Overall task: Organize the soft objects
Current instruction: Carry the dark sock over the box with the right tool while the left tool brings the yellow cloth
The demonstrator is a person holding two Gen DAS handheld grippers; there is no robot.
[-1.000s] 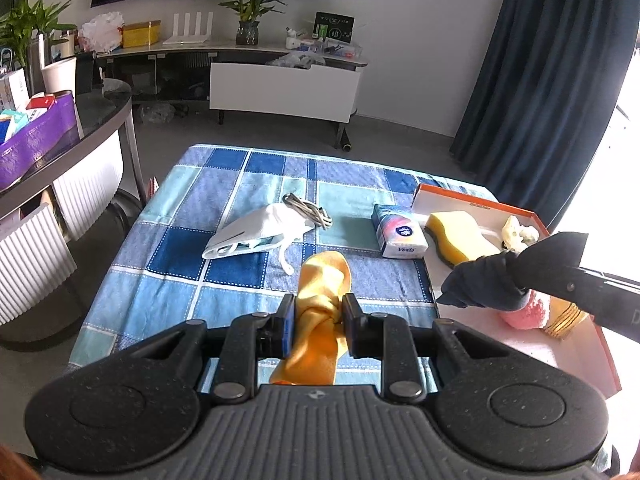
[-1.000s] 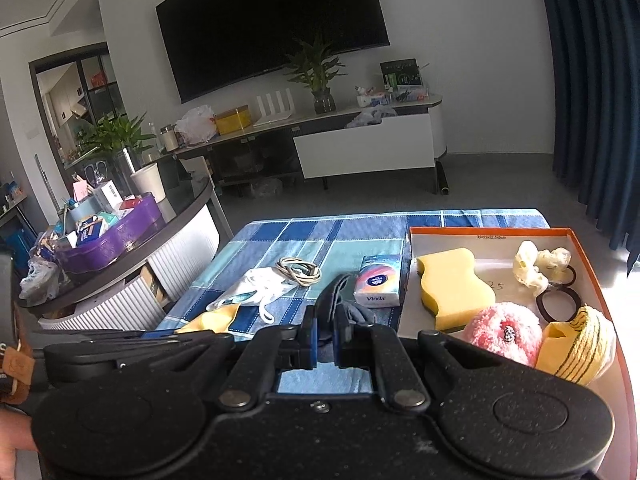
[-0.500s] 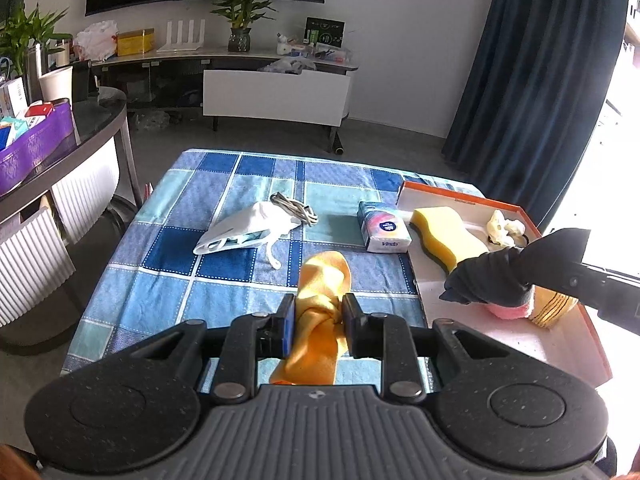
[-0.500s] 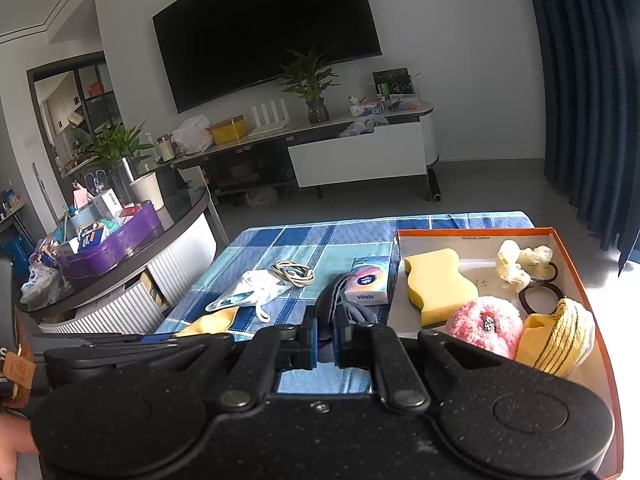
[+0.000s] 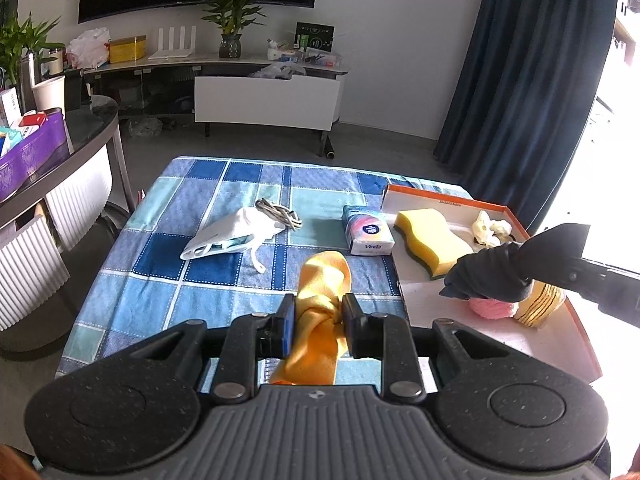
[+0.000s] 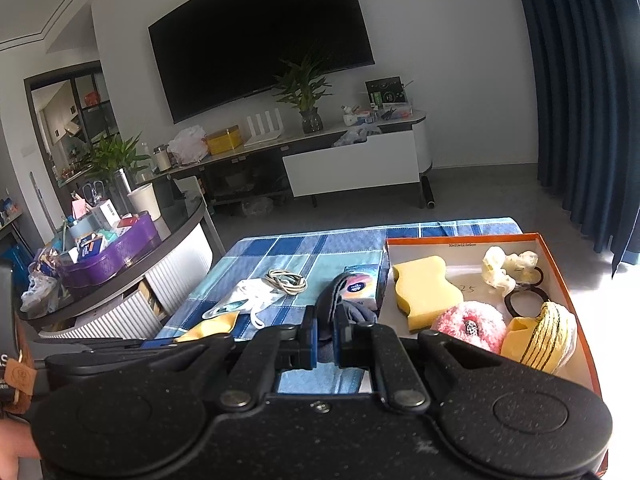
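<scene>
Soft objects are being gathered into the orange-rimmed box [image 5: 576, 316] that sits on the right side of the checked tablecloth [image 5: 208, 208]; a yellow sponge [image 5: 430, 236], a cream scrunchie [image 5: 490, 228], a pink fluffy item [image 6: 470, 324] and a yellow striped item [image 6: 540, 336] are already seen inside it. A yellow cloth [image 5: 320, 312] is pinched in the left gripper [image 5: 318, 318], whose jaws are clenched on a bunched part of it, with the far end of the cloth standing up beyond the fingers above the near middle of the table. A dark cloth [image 5: 492, 272] is clamped in the right gripper [image 6: 326, 334], and in the left wrist view it is seen hanging over the box, above the pink item. The step in hand is judged to be placing the dark cloth in the box. It would be done well if the cloth were lowered into the bare near area of the box before the jaws are released, so that no part is left draped over the rim or piled on the pink item. The yellow cloth should be kept clear of the box until that space is free. A white mask [image 5: 228, 234], a coiled cord [image 5: 280, 216] and a tissue pack [image 5: 366, 234] are left on the tablecloth, the pack just beside the box's left wall.
</scene>
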